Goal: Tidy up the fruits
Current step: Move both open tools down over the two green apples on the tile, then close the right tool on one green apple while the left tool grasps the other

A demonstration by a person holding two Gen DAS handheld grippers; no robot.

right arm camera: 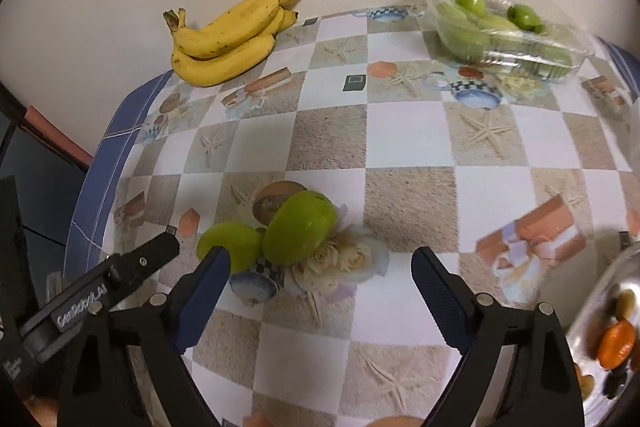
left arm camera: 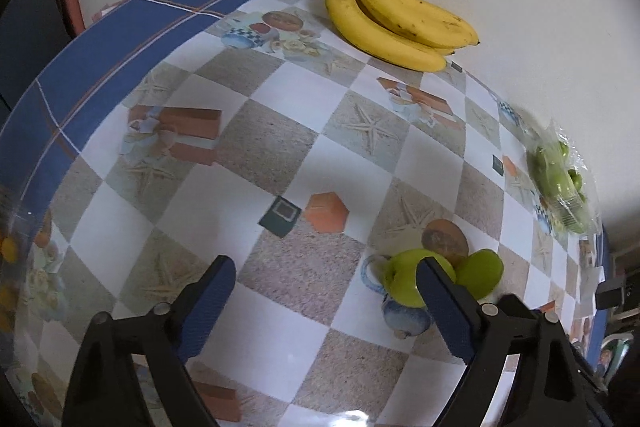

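Two loose green fruits lie side by side on the checked tablecloth, the bigger one [right arm camera: 298,227] and the smaller one [right arm camera: 228,245]. In the left wrist view the same pair [left arm camera: 400,279] sits partly behind the right-hand finger [left arm camera: 440,303]. My left gripper [left arm camera: 325,267] is open above bare cloth, nothing between its pads. My right gripper [right arm camera: 320,257] is open too, with the fruits just beyond its left finger [right arm camera: 204,287]. A bunch of yellow bananas [right arm camera: 228,35] [left arm camera: 400,15] rests by the wall. The left gripper's body [right arm camera: 112,283] shows at the left of the right wrist view.
A clear plastic clamshell [right arm camera: 560,43] [left arm camera: 576,219] holding several green fruits stands at the back by the wall. A glass bowl [right arm camera: 592,291] with orange pieces is at the near right. The blue-bordered table edge [right arm camera: 104,163] [left arm camera: 80,67] drops off on the left.
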